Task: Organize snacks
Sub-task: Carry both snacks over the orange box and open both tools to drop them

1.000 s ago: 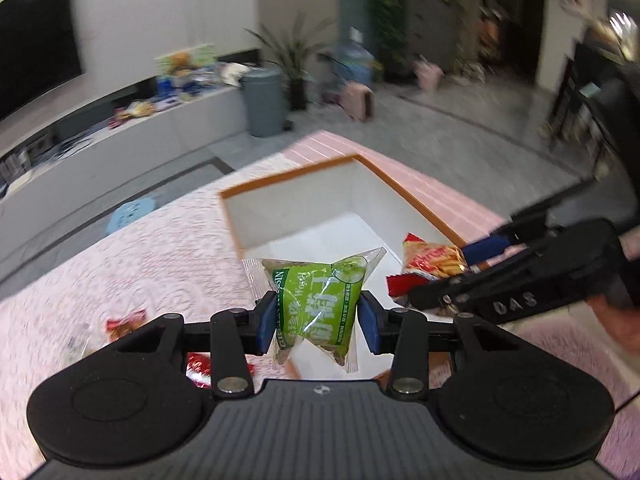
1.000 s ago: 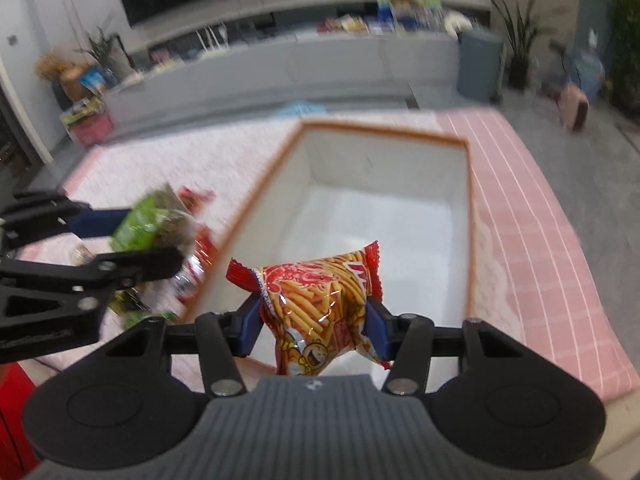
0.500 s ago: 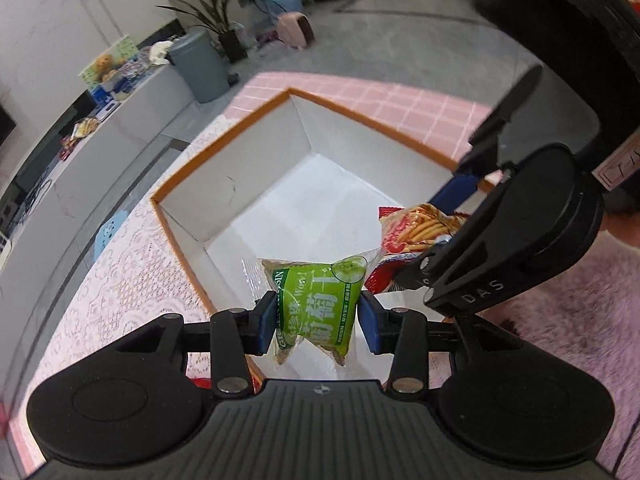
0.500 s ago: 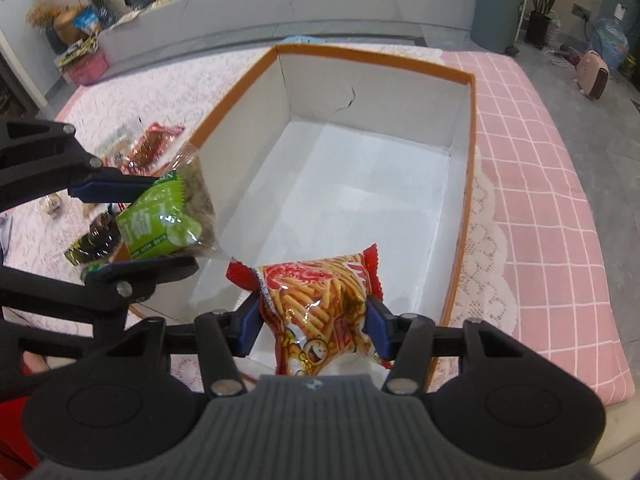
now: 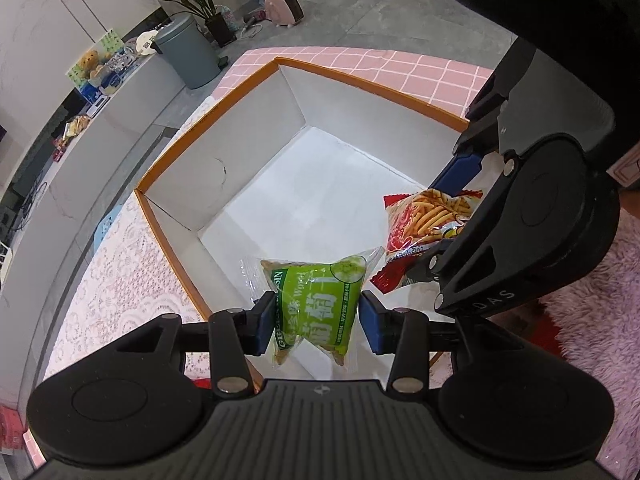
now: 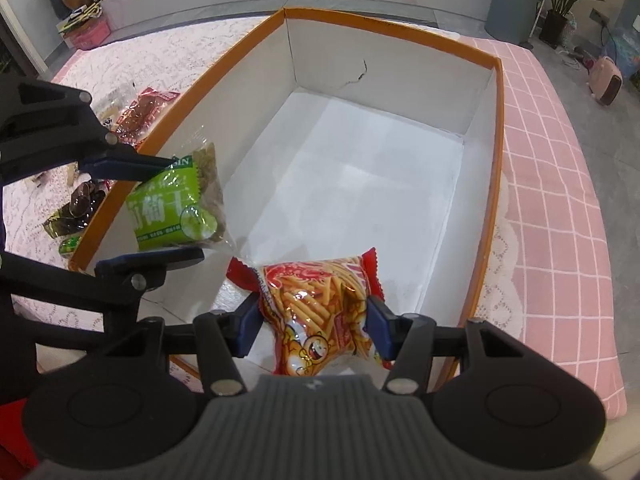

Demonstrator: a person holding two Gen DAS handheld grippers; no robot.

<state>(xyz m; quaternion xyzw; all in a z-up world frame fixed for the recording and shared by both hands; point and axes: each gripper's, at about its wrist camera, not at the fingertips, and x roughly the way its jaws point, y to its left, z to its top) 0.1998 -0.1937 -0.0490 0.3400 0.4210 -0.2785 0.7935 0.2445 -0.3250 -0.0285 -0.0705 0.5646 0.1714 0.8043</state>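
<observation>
Snacks are going into the box (image 6: 496, 152): this is the drop-off step. Left tongs (image 5: 316, 318) hold the green pack (image 5: 316, 304), though a thin gap shows at one blue pad and their jaws are opening around it. Right tongs (image 6: 314, 320) grip the red pack (image 6: 320, 312) between both pads. Both packs hang over the box's near end, side by side, corners almost touching. Next, I judge, each needs spreading wide enough to let its pack fall flat inside. More snacks (image 6: 136, 114) wait left of the box on the worktop (image 6: 128, 64).
</observation>
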